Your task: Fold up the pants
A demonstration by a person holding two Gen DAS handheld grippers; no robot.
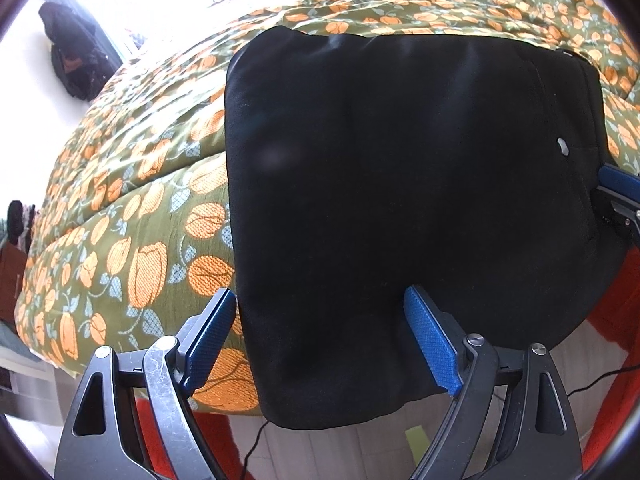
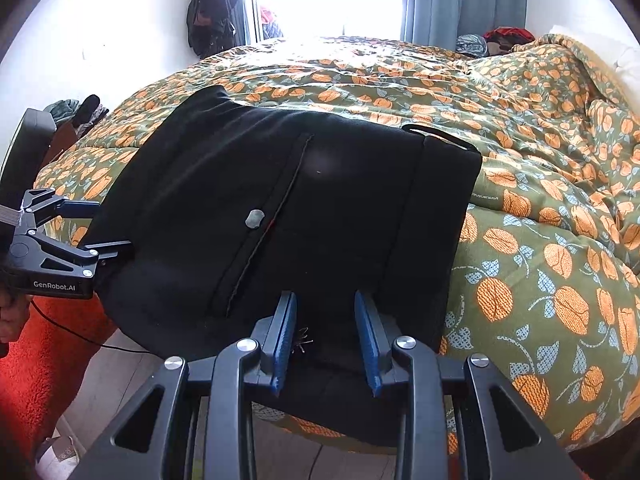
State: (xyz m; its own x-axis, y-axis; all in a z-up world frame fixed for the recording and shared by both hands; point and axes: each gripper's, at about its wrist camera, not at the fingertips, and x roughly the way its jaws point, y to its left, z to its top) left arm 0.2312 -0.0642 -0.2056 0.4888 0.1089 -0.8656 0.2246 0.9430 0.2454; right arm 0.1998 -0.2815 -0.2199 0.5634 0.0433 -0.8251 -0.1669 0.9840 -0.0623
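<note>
Bedroom, bright window at the back, bed covered by an olive quilt with an orange flower print (image 2: 540, 240). Folded black fleece-like pants (image 1: 400, 200) lay on the near edge of the quilt, their near end drooping over the bed edge toward the pale floor and red rug (image 2: 40, 344).

Left gripper (image 1: 320, 340) stood wide open, blue pads straddling the near left corner of the pants; the left pad sat just off the cloth edge and no pinch was visible. Right gripper (image 2: 326, 340) had its jaws partly closed near the waistband end, with black cloth between the pads. Whether the pads actually pressed could not be told (too dark there).

Handling guess: soft, light, floppy stack, thick in layers, likely to sag and slide apart if lifted by one layer. Best hold looked like the near hem corners, all layers taken together. A small grey button (image 2: 254, 218) beside the pocket seam marked the top face.
</note>
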